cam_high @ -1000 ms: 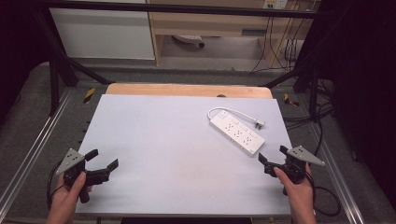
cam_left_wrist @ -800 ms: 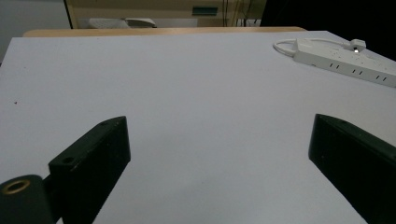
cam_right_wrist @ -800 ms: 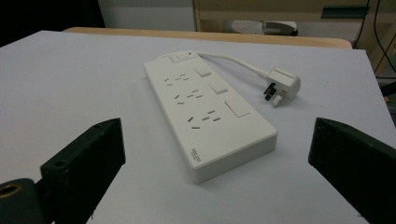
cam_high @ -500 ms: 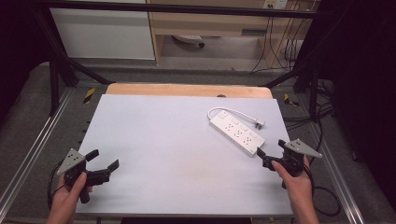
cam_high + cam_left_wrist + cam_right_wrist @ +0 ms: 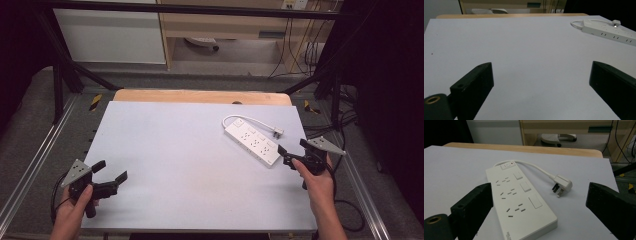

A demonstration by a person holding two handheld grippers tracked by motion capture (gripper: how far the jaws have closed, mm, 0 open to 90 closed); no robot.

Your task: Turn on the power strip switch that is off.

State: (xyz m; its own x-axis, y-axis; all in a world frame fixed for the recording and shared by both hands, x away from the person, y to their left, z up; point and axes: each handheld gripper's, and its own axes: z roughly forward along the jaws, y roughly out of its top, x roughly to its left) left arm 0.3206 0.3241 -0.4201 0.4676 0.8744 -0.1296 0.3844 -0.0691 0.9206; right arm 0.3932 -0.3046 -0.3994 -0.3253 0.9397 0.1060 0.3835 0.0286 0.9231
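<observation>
A white power strip [image 5: 252,143] [image 5: 520,197] lies flat at the right of the pale table [image 5: 190,150], and it also shows far off in the left gripper view [image 5: 609,31]. Its short white cable loops round to a plug [image 5: 278,132] [image 5: 561,183] lying beside it. My right gripper [image 5: 291,152] [image 5: 539,205] is open just off the strip's near right end, with the strip between and ahead of its jaws. My left gripper [image 5: 111,171] [image 5: 541,82] is open over bare table near the front left corner, holding nothing.
A wooden board [image 5: 200,96] runs along the table's far edge. Metal rails [image 5: 30,165] flank both sides. Behind are a white cabinet [image 5: 110,32], a wooden desk [image 5: 240,22] and hanging cables [image 5: 300,45]. Each gripper trails a black cable off the front corners.
My right gripper has moved up and left toward the near end of the power strip. The left gripper has stayed where it was.
</observation>
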